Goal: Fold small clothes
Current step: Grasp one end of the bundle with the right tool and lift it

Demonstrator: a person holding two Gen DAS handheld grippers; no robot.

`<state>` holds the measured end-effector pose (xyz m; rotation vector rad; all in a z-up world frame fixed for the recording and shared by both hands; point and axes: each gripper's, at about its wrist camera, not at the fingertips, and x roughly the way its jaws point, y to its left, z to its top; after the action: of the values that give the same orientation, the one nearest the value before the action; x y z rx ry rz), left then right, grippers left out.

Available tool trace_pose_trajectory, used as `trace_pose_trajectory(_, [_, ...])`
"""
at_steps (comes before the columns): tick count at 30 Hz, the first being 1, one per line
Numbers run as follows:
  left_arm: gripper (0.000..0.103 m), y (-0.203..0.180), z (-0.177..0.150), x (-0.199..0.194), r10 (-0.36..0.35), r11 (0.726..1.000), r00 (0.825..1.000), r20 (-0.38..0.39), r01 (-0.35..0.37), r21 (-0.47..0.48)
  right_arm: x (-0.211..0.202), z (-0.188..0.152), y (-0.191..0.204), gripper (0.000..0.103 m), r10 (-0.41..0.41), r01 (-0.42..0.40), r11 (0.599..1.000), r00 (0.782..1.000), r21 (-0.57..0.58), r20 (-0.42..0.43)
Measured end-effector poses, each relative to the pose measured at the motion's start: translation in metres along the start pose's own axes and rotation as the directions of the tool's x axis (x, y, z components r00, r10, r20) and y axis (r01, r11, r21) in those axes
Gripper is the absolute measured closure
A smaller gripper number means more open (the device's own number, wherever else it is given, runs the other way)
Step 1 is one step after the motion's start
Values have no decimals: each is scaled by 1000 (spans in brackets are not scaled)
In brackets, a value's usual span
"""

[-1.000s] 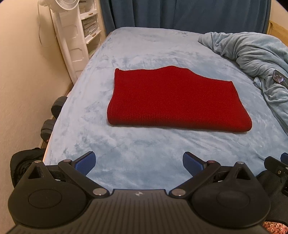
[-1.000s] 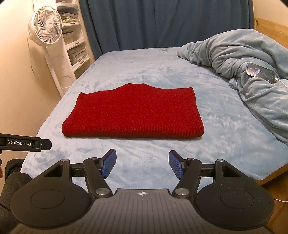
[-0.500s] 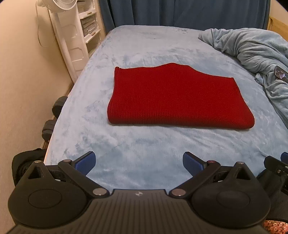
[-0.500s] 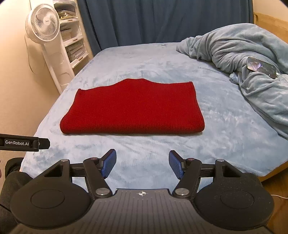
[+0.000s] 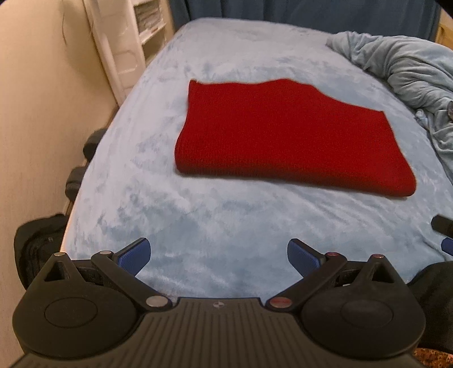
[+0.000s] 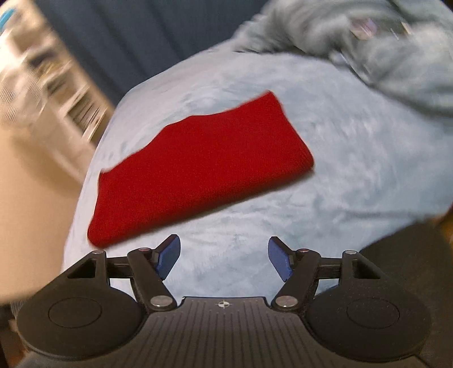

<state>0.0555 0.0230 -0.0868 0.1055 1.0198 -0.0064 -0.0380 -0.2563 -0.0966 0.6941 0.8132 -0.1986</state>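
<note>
Red knit garment lies folded flat on the light-blue fleece bed cover, centre of frame in my left wrist view, folded edge toward the camera, far edge wavy. In my right wrist view the same garment sits left of centre and slants from lower left up to upper right; that frame is tilted and motion-blurred.

My left gripper: jaws spread wide, nothing between the blue pads, only bare bed cover below. Well short of the garment's near edge, no contact.

My right gripper: jaws opening, nothing between them, pads over bare cover. Garment's near left corner is just above the left pad in frame; can't tell through the blur how close it really is.

Rumpled grey-blue blanket piled at the upper right of the left view, apart from the garment. White shelf unit upper left, against a beige wall. Dark blue curtain across the top behind the bed. Black bag-like shape at the left edge, lower down; too dark to identify.
</note>
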Motion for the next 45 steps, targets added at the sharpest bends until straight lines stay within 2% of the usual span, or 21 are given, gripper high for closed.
trace_pose_trajectory(4, [0, 7, 2, 19, 36, 999, 999, -39, -36, -9, 36, 15, -28, 32, 2, 1, 985, 1000, 171, -18])
trace_pose_trajectory(8, [0, 19, 8, 38, 84, 996, 993, -79, -87, -26, 78, 38, -58, 32, 0, 5, 946, 1000, 323, -16])
trace_pose_trajectory(15, [0, 37, 25, 56, 167, 984, 981, -97, -173, -51, 145, 71, -104, 32, -68, 72, 831, 997, 552, -29])
trace_pose_trajectory(19, [0, 42, 34, 66, 187, 979, 975, -116, -195, -60, 171, 80, -113, 31, 18, 19, 780, 998, 625, -52])
trace_pose_trajectory(22, [0, 42, 38, 71, 183, 979, 975, -128, -192, -64, 180, 85, -113, 32, 31, -5, 775, 999, 631, -30])
trace_pose_trajectory(23, [0, 42, 39, 72, 182, 980, 975, -129, -191, -62, 181, 86, -114, 42, 18, 4, 766, 999, 643, -28])
trace_pose_trajectory(24, [0, 41, 40, 73, 182, 980, 975, -129, -191, -59, 181, 87, -116, 65, 7, 8, 753, 1000, 658, -21])
trace_pose_trajectory(25, [0, 41, 41, 74, 183, 980, 975, -126, -192, -56, 180, 87, -118, 75, 18, -9, 752, 1000, 659, -7])
trace_pose_trajectory(27, [0, 43, 45, 77, 188, 979, 975, -119, -195, -51, 172, 89, -112, 85, 36, -50, 789, 999, 612, 35])
trace_pose_trajectory(29, [0, 48, 52, 83, 215, 974, 972, -99, -221, -55, 162, 92, -101, 85, 31, -61, 826, 998, 560, 63])
trace_pose_trajectory(33, [0, 69, 78, 111, 292, 948, 955, -51, -296, -119, 173, 94, -103, 85, -25, 17, 837, 1000, 548, 8])
trace_pose_trajectory(35, [0, 79, 91, 134, 297, 942, 952, -70, -304, -141, 179, 95, -103, 85, -51, 52, 838, 999, 543, -16])
trace_pose_trajectory(37, [0, 89, 100, 157, 272, 943, 958, -94, -285, -174, 179, 97, -97, 85, -83, 84, 849, 996, 522, -25])
trace_pose_trajectory(39, [0, 100, 105, 180, 276, 930, 951, -140, -301, -209, 176, 100, -85, 86, -131, 132, 865, 991, 484, -36])
trace_pose_trajectory(40, [0, 105, 106, 189, 281, 923, 947, -158, -311, -227, 173, 104, -76, 86, -163, 162, 876, 986, 455, -39])
trace_pose_trajectory(42, [0, 115, 107, 201, 238, 924, 955, -177, -279, -262, 165, 111, -52, 87, -221, 212, 908, 975, 361, -19])
trace_pose_trajectory(43, [0, 117, 107, 205, 207, 928, 961, -185, -253, -273, 159, 117, -32, 88, -254, 241, 928, 967, 283, 11])
trace_pose_trajectory(45, [0, 121, 104, 209, 187, 933, 964, -189, -235, -274, 144, 126, 17, 88, -263, 253, 963, 958, 98, 117])
